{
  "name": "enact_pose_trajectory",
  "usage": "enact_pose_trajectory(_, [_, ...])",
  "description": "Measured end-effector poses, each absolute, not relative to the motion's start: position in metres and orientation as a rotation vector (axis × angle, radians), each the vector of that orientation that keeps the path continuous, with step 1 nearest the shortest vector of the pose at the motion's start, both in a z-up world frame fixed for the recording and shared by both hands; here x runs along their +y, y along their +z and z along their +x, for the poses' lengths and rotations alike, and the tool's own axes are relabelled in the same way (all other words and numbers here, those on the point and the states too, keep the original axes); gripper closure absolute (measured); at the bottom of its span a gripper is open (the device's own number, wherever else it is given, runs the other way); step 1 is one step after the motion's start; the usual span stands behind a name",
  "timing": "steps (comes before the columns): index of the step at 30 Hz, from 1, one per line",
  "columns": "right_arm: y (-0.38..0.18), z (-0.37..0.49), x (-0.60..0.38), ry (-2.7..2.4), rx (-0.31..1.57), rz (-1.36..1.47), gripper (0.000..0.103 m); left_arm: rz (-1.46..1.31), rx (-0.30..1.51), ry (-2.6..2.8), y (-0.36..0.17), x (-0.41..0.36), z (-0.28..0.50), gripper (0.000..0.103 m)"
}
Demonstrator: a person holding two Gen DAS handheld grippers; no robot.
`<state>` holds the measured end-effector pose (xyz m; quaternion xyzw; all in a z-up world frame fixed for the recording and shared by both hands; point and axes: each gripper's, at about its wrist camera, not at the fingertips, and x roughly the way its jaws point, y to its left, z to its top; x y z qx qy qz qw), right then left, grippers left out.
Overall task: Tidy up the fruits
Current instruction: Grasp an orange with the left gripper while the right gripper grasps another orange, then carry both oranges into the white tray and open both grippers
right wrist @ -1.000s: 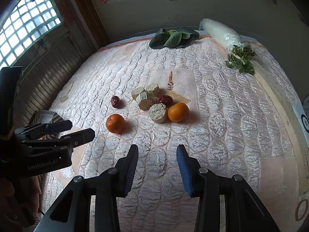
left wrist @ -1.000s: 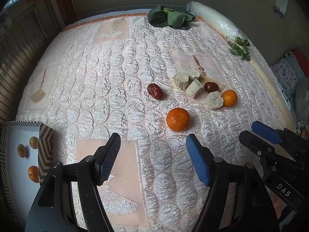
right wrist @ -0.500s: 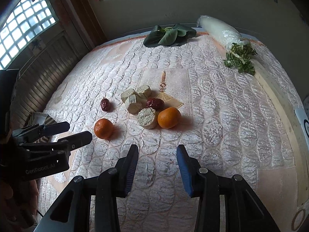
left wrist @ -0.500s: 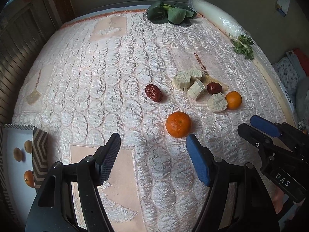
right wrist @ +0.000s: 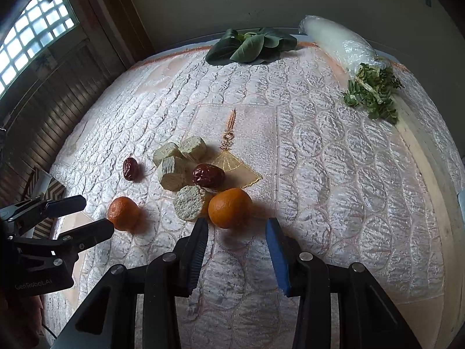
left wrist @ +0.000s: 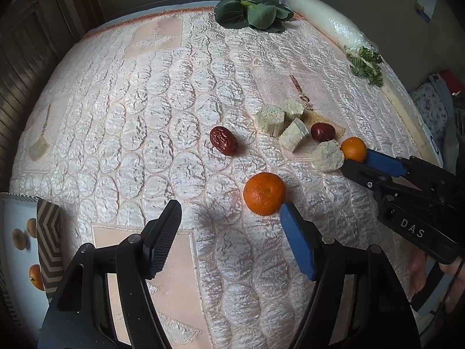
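Since the earlier frame the right gripper (right wrist: pixel 235 250) has closed in on the round orange tangerine (right wrist: pixel 229 208) at frame centre on the quilted cream bedcover (right wrist: pixel 334 174), jaws open and straddling, likely lined up to grab. Left gripper (left wrist: pixel 229 229) hangs open near the second tangerine (left wrist: pixel 264 193), bottom centre, empty. Patterned tray (left wrist: pixel 48 232) at lower left already holds fruit, presumably the drop-off.

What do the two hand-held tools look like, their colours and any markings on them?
Both tools are black plastic frames with silver screws. The left tool has one black textured pad and one blue pad; its side reads "GenRobot.AI". The right tool has the same black and blue pads, and its body shows white letters "DAS".
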<state>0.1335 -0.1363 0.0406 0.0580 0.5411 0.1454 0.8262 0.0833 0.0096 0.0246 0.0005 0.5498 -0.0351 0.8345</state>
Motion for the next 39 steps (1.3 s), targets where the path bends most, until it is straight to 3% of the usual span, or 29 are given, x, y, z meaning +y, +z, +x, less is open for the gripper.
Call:
enact_pose_trajectory(3, [0.039, 0.139, -0.133, 0.336, 1.138, 0.099, 0.064, 0.007, 1.170, -0.086, 0.022, 0.006, 0.087, 0.032])
enact_pose_trajectory(5, [0.039, 0.142, -0.132, 0.350, 1.137, 0.099, 0.073, 0.004, 1.172, -0.095, 0.020, 0.004, 0.090, 0.032])
enact_pose_trajectory(12, [0.053, 0.131, -0.143, 0.317, 1.086, 0.166, 0.075, 0.012, 1.188, -0.105, 0.009, 0.003, 0.100, 0.034])
enact_pose_trajectory(14, [0.058, 0.126, -0.146, 0.313, 1.076, 0.178, 0.075, 0.023, 1.181, -0.106, 0.007, 0.001, 0.100, 0.043])
enact_pose_trajectory(15, [0.060, 0.123, -0.146, 0.312, 1.072, 0.181, 0.075, 0.028, 1.172, -0.110, 0.007, 0.000, 0.099, 0.057])
enact_pose_trajectory(17, [0.064, 0.118, -0.147, 0.315, 1.066, 0.183, 0.075, 0.024, 1.163, -0.115, 0.008, 0.000, 0.098, 0.074])
enact_pose_trajectory(39, [0.102, 0.068, -0.065, 0.497, 1.035, 0.125, 0.075, -0.115, 1.110, -0.011, 0.060, 0.080, 0.027, 0.074])
